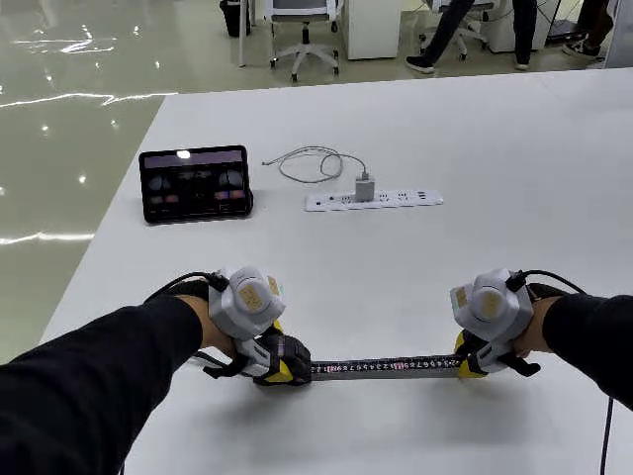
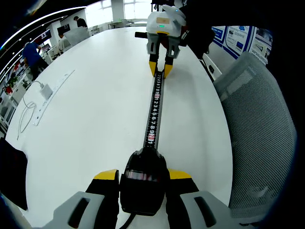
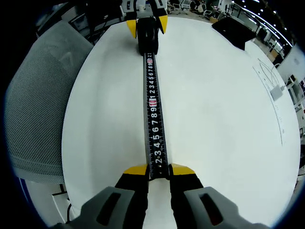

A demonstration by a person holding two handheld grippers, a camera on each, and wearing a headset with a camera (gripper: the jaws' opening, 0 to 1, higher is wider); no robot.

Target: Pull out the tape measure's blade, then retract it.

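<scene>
The black tape measure case (image 1: 284, 361) (image 2: 143, 179) (image 3: 146, 32) rests near the table's front edge, and my left gripper (image 1: 277, 364) (image 2: 142, 175) is shut on it. Its dark blade (image 1: 386, 367) (image 2: 155, 107) (image 3: 153, 119), printed with white numbers, stretches out straight over the table to the right. My right gripper (image 1: 467, 364) (image 3: 158, 170) (image 2: 159, 70) is shut on the blade's end, yellow-tipped fingers pinching it from both sides.
Further back on the white table (image 1: 475, 188) lie a black tablet (image 1: 194, 183), a white power strip (image 1: 374, 199) with a charger and a looped cable (image 1: 315, 163). A grey mesh chair (image 2: 259, 133) stands by the table's near edge. People and office chairs are at the far side of the room.
</scene>
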